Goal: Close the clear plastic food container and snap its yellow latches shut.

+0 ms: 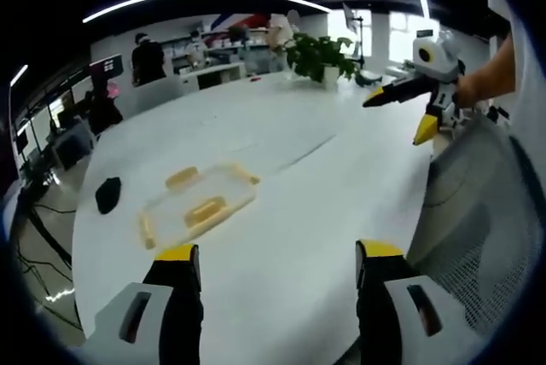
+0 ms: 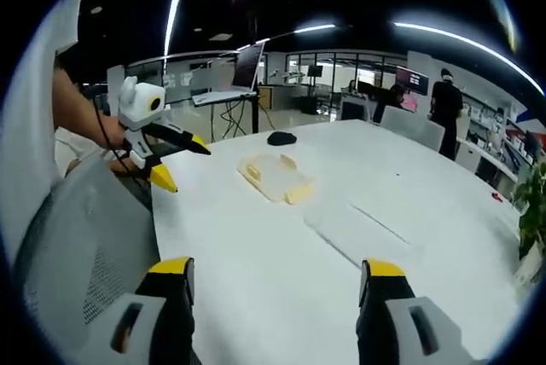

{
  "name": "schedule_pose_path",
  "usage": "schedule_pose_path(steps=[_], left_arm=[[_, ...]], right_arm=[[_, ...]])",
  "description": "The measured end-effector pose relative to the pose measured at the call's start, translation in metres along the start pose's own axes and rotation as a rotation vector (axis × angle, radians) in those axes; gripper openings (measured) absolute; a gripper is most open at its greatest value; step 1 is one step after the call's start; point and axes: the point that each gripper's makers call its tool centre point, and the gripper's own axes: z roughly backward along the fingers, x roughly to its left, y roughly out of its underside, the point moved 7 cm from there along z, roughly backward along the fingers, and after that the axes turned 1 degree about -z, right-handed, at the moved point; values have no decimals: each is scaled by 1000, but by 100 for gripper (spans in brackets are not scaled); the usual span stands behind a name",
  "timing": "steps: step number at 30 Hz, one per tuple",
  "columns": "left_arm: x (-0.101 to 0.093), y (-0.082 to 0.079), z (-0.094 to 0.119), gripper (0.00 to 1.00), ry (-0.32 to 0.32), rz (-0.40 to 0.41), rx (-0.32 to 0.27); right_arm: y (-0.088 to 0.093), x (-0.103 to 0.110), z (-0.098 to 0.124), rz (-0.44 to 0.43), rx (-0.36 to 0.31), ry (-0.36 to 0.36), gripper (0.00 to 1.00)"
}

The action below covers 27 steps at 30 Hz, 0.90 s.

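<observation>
Left claw (image 1: 277,267) and right claw (image 2: 277,280) both gape wide, holding nothing; ahead of each, apart, the clear plastic yellow-latched food container (image 1: 199,203) lies on the white bench (image 1: 307,211).

The left hand-held gripper (image 1: 280,264) hangs with its yellow-tipped jaws spread wide apart, gripping nothing. The right hand-held gripper (image 2: 281,278) is likewise parted and empty. In each view the other gripper shows, held up by a bare forearm (image 1: 488,77).
</observation>
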Motion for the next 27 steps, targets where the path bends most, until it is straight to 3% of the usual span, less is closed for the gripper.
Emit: schedule_pose_path(steps=[27], left_arm=[[31, 13, -4, 72, -30, -1, 38]], right_arm=[[-20, -16, -42, 27, -2, -63, 77]])
